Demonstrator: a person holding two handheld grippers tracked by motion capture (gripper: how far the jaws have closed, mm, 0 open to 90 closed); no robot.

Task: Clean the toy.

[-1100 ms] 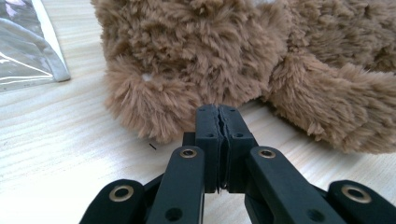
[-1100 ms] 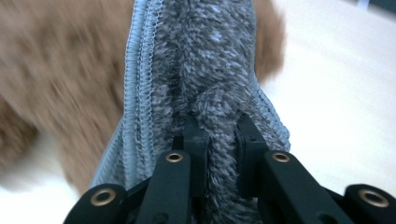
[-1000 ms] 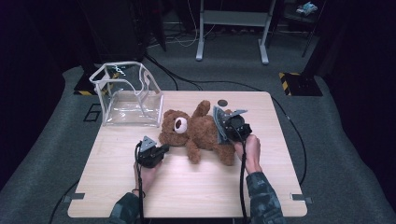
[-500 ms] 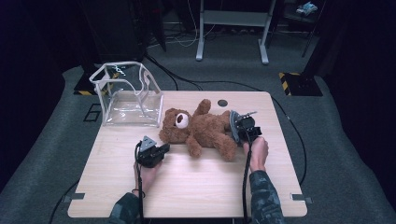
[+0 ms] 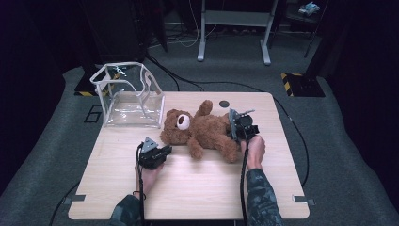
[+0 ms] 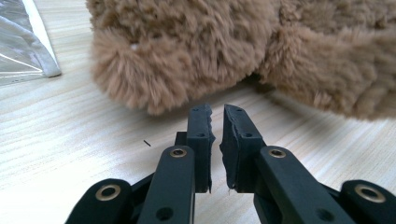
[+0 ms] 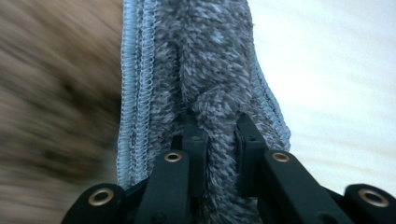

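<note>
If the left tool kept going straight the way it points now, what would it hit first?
Most likely the fluffy brown teddy bear: its fur lies just beyond the nearly shut, empty left tool above the pale wooden table; exact depth is unclear.

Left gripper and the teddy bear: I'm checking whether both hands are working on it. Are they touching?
Apart. The left gripper view shows bare table between the left gripper and the teddy bear.

on the table (image 5: pixel 197 188) i counted one brown teddy bear (image 5: pixel 207 132), one grey cloth (image 7: pixel 205 70) folded against it, one clear plastic bag (image 5: pixel 127 101) at the far left, and one small dark disc (image 5: pixel 224 103) at the far edge. i held two grippers, left (image 5: pixel 160 151) and right (image 5: pixel 235 125).
</note>
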